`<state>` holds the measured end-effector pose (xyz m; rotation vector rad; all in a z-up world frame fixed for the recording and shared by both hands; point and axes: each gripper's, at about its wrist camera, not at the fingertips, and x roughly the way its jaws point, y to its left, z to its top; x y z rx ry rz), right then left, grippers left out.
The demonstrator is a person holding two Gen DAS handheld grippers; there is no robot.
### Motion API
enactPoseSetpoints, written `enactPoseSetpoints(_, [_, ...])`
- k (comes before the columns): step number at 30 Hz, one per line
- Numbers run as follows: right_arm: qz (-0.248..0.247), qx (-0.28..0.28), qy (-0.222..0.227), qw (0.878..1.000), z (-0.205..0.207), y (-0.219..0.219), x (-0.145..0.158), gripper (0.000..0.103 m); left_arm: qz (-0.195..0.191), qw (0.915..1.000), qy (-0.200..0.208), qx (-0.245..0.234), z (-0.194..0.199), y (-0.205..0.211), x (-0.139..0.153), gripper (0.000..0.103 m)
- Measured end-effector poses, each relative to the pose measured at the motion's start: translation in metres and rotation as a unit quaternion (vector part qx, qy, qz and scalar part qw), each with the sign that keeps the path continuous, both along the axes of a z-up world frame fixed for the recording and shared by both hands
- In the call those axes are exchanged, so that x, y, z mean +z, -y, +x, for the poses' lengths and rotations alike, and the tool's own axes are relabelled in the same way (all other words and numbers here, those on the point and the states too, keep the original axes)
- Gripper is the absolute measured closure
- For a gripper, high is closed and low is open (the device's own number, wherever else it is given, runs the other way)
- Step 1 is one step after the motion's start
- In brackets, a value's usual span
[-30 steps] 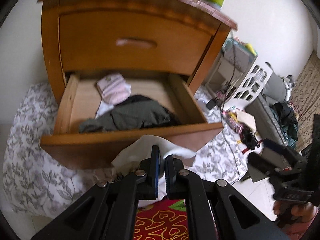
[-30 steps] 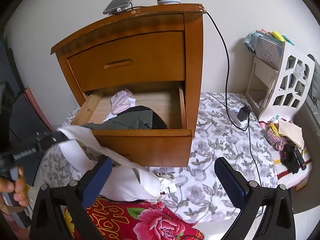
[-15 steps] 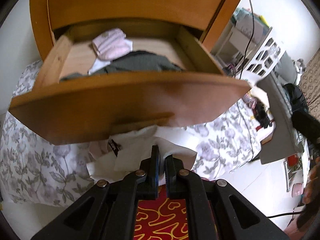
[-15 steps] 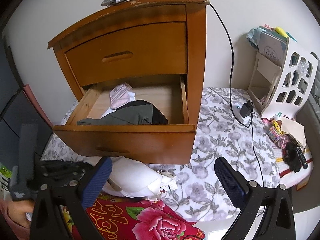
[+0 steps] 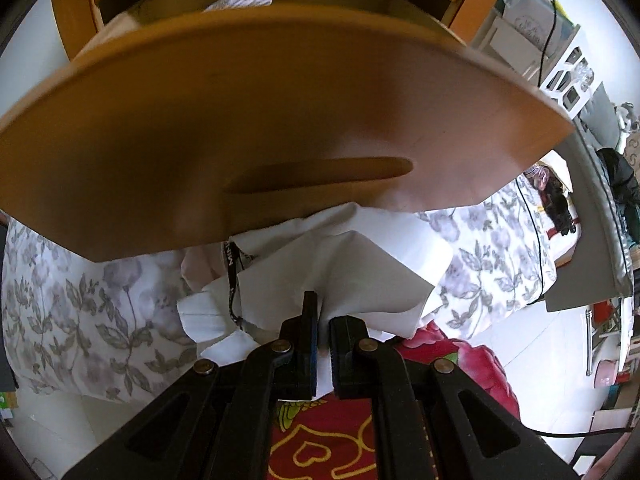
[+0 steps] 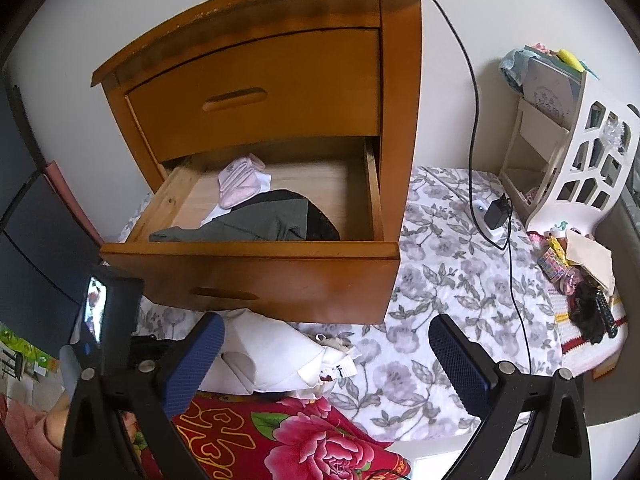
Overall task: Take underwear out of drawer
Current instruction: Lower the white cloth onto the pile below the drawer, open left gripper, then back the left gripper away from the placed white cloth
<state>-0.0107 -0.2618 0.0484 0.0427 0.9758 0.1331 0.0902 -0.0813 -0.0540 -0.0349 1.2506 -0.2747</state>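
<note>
In the left wrist view the left gripper [image 5: 323, 316] has its jaws clamped on a fold of the white underwear [image 5: 336, 272], which lies spread on the floral sheet [image 5: 92, 320] just under the front of the open drawer [image 5: 280, 120]. The garment is already outside the drawer and mostly resting on the bedding, beside a red flower-patterned blanket [image 6: 304, 440]. So the step in hand looks like setting the piece down, and the task is near done for this item.

The right gripper [image 6: 326, 364] hovers with its jaws wide apart and nothing between them, aimed at the bedding below the drawer front. From this side the white underwear [image 6: 272, 360] shows as a bunched heap touching the red blanket.

Farther back, the drawer [image 6: 256, 280] of the wooden nightstand [image 6: 280, 92] stands pulled out, with a pink sock [image 6: 240, 182] and a grey-green garment [image 6: 256, 222] still in it.

The next move likely calls for the left jaws to let go and lift clear without dragging the cloth. If more underwear is wanted, the empty right gripper is best placed to reach in.
</note>
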Motion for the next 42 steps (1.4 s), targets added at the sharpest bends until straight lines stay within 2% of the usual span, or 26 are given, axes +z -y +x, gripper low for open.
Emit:
enactPoseSetpoints(6, [-0.002,0.004,-0.007,1.000,0.003,-0.003,-0.005,0.000,-0.003,1.0000,-0.005,0.000,-0.002,-0.002,0.007,0.096])
enactPoseSetpoints(8, [-0.003,0.005,-0.007,1.000,0.003,-0.004,-0.005,0.000,-0.003,1.0000,-0.001,0.001,-0.003,-0.003,0.015,0.089])
enactPoseSetpoints(10, [-0.004,0.006,-0.007,1.000,0.004,-0.005,-0.005,0.000,-0.004,1.0000,0.005,0.001,-0.004,-0.006,0.022,0.074])
enactPoseSetpoints(12, [-0.004,0.006,-0.007,1.000,0.004,-0.005,-0.005,0.000,-0.008,0.9998,0.016,-0.001,-0.007,-0.009,0.034,0.070])
enactPoseSetpoints(15, [-0.005,0.005,-0.006,1.000,0.004,-0.005,-0.004,0.000,-0.021,0.9994,0.028,-0.004,-0.008,-0.015,0.052,0.069])
enactPoseSetpoints(23, [-0.004,0.006,0.001,1.000,0.004,-0.006,0.000,0.000,-0.036,0.9942,0.102,0.005,-0.009,-0.038,0.123,0.067])
enactPoseSetpoints(29, [-0.002,0.010,0.006,1.000,0.005,-0.008,0.002,0.000,-0.024,0.9877,0.153,0.023,-0.002,-0.054,0.170,0.056])
enactPoseSetpoints(32, [0.000,0.012,0.009,1.000,0.005,-0.010,0.004,0.000,-0.005,0.9839,0.176,0.032,0.006,-0.058,0.184,0.045])
enactPoseSetpoints(34, [0.001,0.014,0.010,1.000,0.007,-0.011,0.004,0.000,0.002,0.9821,0.185,0.034,0.008,-0.058,0.187,0.039])
enactPoseSetpoints(36, [0.002,0.015,0.009,1.000,0.008,-0.011,0.003,0.000,0.001,0.9810,0.190,0.040,0.012,-0.060,0.191,0.037])
enactPoseSetpoints(39, [0.002,0.017,0.008,1.000,0.009,-0.012,0.002,0.000,-0.004,0.9797,0.192,0.058,0.016,-0.063,0.191,0.023])
enactPoseSetpoints(42, [0.001,0.021,0.007,1.000,0.011,-0.013,0.001,0.000,-0.005,0.9792,0.190,0.070,0.019,-0.063,0.182,0.023])
